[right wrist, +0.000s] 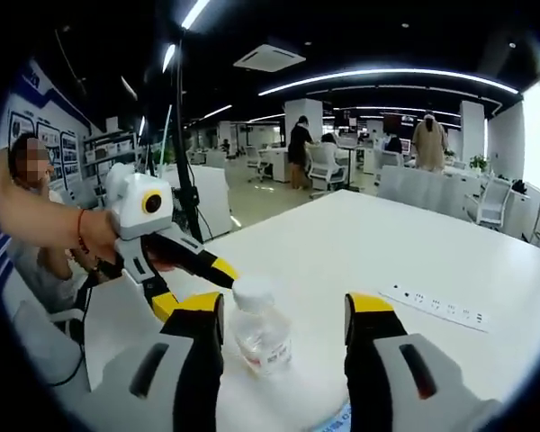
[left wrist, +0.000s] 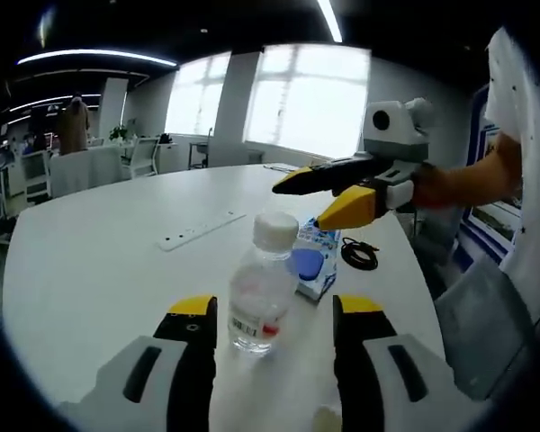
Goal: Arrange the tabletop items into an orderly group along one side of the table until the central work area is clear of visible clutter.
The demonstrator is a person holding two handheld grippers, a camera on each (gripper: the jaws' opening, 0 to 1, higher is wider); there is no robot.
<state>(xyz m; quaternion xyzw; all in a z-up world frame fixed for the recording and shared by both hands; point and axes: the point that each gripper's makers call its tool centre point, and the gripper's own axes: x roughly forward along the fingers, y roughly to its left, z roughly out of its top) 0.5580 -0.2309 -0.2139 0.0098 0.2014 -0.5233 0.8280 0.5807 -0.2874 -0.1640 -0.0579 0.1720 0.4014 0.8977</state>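
Your left gripper (left wrist: 272, 319) stood wide open and empty, its jaws either side of the bottle (left wrist: 260, 283) but not yet touching it. The bottle stood upright on the white table (left wrist: 99, 270), cap on, nearly empty by the look, well in from the edge. Just behind it lay a blue-and-white packet (left wrist: 317, 261), touching or nearly so; I couldn't tell which. A black cable coil (left wrist: 359, 254) lay beyond that, near the table's edge, and a white power strip (left wrist: 202, 229) farther out toward the middle.

Your right gripper (right wrist: 283, 315) was also open, holding nothing, and straddled the same bottle (right wrist: 262, 335) from the opposite side. In the left gripper view it (left wrist: 328, 200) hovered above the packet, jaws parted.

Two claws on one bottle was one too many, to my mind. Best to have let one take it and sent the other to the packet or the cable. For the bottle: close low on the body, below the shoulder, gently, since thin plastic with little water would likely buckle or tip. Lift straight before carrying, so the base didn't drag the packet along. Set it down by the cable's side of the table, upright, with the packet brought in beside it.
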